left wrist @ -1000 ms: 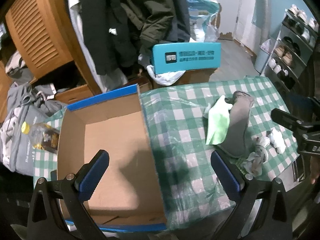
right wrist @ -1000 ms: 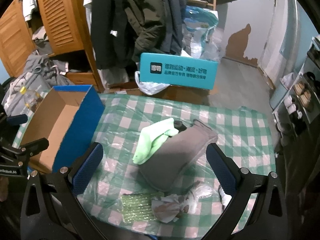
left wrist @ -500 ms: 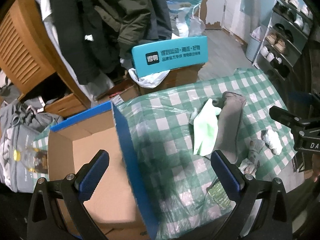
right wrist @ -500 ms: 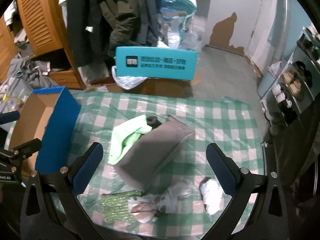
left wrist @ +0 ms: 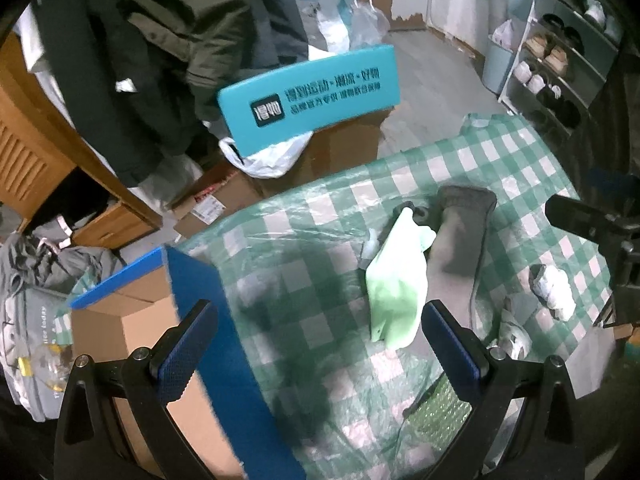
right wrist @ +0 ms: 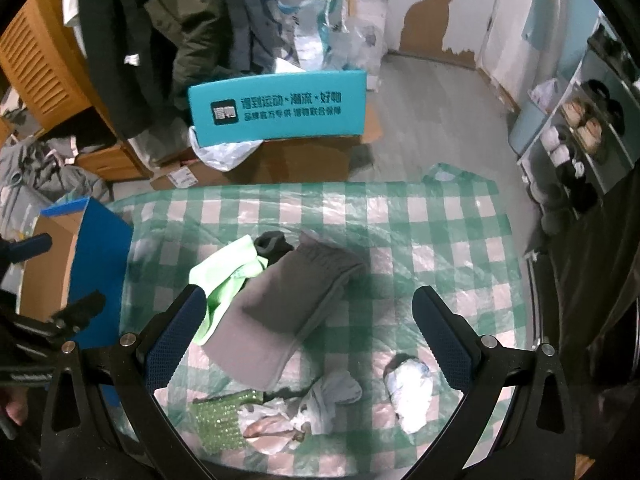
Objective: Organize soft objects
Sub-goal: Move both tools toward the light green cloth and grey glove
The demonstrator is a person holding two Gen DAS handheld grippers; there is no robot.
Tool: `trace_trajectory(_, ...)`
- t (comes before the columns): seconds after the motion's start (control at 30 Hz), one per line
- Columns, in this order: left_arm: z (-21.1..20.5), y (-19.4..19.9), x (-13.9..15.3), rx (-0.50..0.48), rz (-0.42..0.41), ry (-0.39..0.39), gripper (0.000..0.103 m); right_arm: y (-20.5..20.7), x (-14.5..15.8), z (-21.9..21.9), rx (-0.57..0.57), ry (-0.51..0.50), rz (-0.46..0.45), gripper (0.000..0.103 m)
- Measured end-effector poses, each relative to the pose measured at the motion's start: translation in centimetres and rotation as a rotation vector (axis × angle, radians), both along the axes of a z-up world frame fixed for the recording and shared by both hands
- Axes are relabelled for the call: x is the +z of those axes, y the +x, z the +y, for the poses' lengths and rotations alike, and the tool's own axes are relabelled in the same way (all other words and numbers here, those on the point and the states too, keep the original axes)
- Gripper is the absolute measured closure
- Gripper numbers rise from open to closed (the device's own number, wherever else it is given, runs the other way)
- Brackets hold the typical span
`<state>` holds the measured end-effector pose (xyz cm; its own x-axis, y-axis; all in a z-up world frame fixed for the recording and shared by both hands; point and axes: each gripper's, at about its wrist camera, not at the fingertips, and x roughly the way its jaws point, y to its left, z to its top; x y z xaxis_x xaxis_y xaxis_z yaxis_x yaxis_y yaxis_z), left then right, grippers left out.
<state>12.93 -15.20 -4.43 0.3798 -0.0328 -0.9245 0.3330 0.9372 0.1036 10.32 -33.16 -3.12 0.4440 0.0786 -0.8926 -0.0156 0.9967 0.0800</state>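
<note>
Both claws hang spread wide with nothing between their fingers, which looks like the start of a pick rather than a carry. The right claw point(right wrist: 304, 332) hovers over the counter point(right wrist: 420, 216) with its checked plastic cover, and the grey cushion point(right wrist: 288, 312) lies directly ahead of it and between the fingers' line of sight, tilted, with the pale green cloth point(right wrist: 224, 276) tucked against the cushion's left side, just ahead of the left finger. Closer in, almost under this claw, sit the small things: a white sock bundle point(right wrist: 412, 388) near the right finger, a crumpled rag point(right wrist: 316, 404) in the middle, and a green beaded pouch point(right wrist: 220, 424) toward the left finger.

The left claw point(left wrist: 316, 348) waits above the seam where the open cardboard box point(left wrist: 132, 332) meets the counter; the box is under its left finger, the green cloth just inside its right finger. I'd guess the box is parked at the counter's edge so each soft piece needs only a short sideways trip. The cloth seems the handiest first pick for the left claw, though it may drag on the cushion.
</note>
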Motion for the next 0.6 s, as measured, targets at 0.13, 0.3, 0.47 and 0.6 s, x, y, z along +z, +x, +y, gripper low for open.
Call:
trace_trajectory(0.13,-0.8,1.2,-2.4,0.002,0.049,-0.013,0.001,0.9,-1.4,-0.6,-0.035,0.025,0.031,0.002)
trace_trajectory(0.3,-1.5,2.2,-5.1,0.003,0.099,-0.013,0.001,1.2,-3.6,-1.1,-0.062,0.048,0.064,0.002)
trace_trajectory(0.47,-2.3,3.1,-7.2,-0.001,0.13,-0.006,0.001,1.6,-5.9,-1.1,-0.078,0.048,0.108,0.002)
trace_trajectory(0.6,-2.8,3.5,-8.5,-0.01,0.151,-0.011,0.001,1.7,-7.0,-1.2,-0.092,0.052,0.126,0.002)
